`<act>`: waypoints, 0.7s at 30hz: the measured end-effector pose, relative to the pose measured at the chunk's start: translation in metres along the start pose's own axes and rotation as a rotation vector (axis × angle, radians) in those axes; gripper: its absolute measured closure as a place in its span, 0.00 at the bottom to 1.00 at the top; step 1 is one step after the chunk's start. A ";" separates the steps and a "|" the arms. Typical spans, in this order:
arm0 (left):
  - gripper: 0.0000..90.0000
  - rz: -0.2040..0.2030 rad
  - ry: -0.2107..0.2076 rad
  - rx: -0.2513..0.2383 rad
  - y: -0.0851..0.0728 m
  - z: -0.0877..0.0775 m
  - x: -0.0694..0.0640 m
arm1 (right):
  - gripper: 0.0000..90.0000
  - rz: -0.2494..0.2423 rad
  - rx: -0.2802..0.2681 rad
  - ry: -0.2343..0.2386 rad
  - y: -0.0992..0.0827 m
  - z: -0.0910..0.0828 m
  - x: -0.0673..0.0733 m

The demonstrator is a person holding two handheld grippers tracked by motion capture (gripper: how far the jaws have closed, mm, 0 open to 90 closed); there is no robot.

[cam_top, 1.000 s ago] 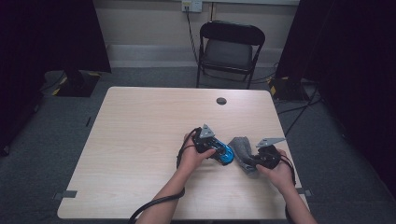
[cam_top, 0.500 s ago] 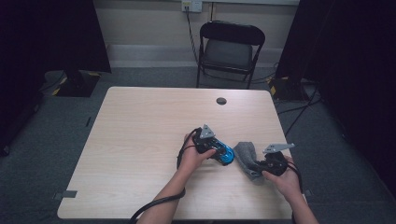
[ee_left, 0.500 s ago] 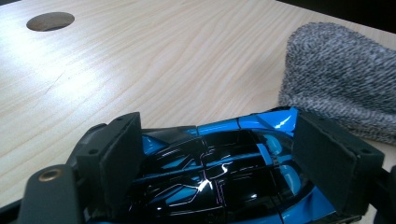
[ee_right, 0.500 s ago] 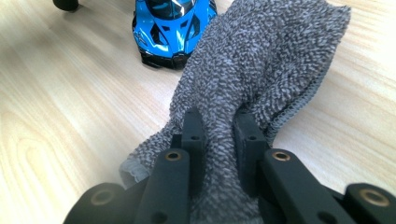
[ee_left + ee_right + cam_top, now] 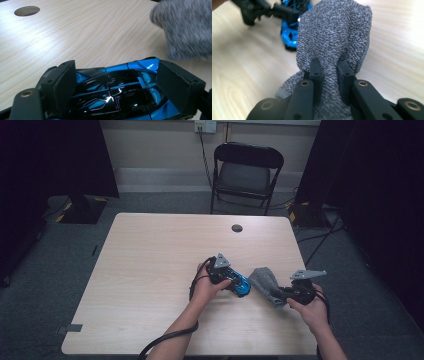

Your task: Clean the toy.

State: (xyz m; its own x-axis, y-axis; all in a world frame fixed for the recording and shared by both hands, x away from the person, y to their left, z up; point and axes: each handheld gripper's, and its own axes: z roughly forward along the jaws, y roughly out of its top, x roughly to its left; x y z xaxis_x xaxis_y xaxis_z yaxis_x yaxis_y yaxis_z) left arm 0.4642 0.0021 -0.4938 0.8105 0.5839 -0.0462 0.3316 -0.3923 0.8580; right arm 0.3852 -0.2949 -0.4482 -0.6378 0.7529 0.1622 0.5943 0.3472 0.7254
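Looking down from the high view, we see a pale wooden desk (image 5: 150, 270) with a person's two forearms coming in from the near edge, each hand carrying a set of tongs. Our left tongs (image 5: 235, 282) are clamped across a glossy blue and black toy car (image 5: 239, 284), which sits on the desk a little right of its middle. In the left gripper view the two black pads press against the car's (image 5: 117, 87) flanks, one on each side, with the shiny roof between them; the jaws stand wide because the car fills the gap.

Our right tongs (image 5: 280, 292) are nearly closed on a grey knitted cloth (image 5: 264, 281). In the right gripper view the two pads (image 5: 315, 71) pinch a fold of that cloth (image 5: 334, 37), and the rest of the fabric bunches up ahead of the jaws, standing in a soft hump. Beyond the hump we make out the blue car (image 5: 290, 37) and the other tongs, blurred.

From above, the cloth lies just to the right of the car, close beside it; we cannot tell whether the two touch. A round dark cable hole (image 5: 237, 228) sits in the desk near the far edge, well apart from the hands. A black folding chair (image 5: 247, 170) stands behind the desk.
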 end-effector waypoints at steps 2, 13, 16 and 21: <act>0.19 -0.002 0.000 0.002 0.001 0.000 0.000 | 0.86 0.002 -0.012 -0.024 0.004 -0.001 -0.002; 0.19 -0.004 -0.002 0.000 0.000 0.001 -0.002 | 0.86 -0.002 -0.016 -0.101 0.037 0.020 -0.009; 0.19 -0.003 -0.002 0.004 0.001 0.001 -0.003 | 0.86 -0.005 -0.011 -0.118 0.045 0.031 -0.010; 0.19 -0.002 -0.003 0.001 0.001 0.001 -0.003 | 0.86 -0.024 -0.012 -0.128 0.058 0.048 -0.008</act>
State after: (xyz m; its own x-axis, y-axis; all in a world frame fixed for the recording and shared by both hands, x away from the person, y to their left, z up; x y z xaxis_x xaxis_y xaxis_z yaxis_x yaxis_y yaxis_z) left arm 0.4620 -0.0008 -0.4935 0.8110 0.5830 -0.0495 0.3342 -0.3921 0.8571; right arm 0.4485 -0.2540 -0.4396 -0.5836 0.8100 0.0584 0.5733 0.3600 0.7360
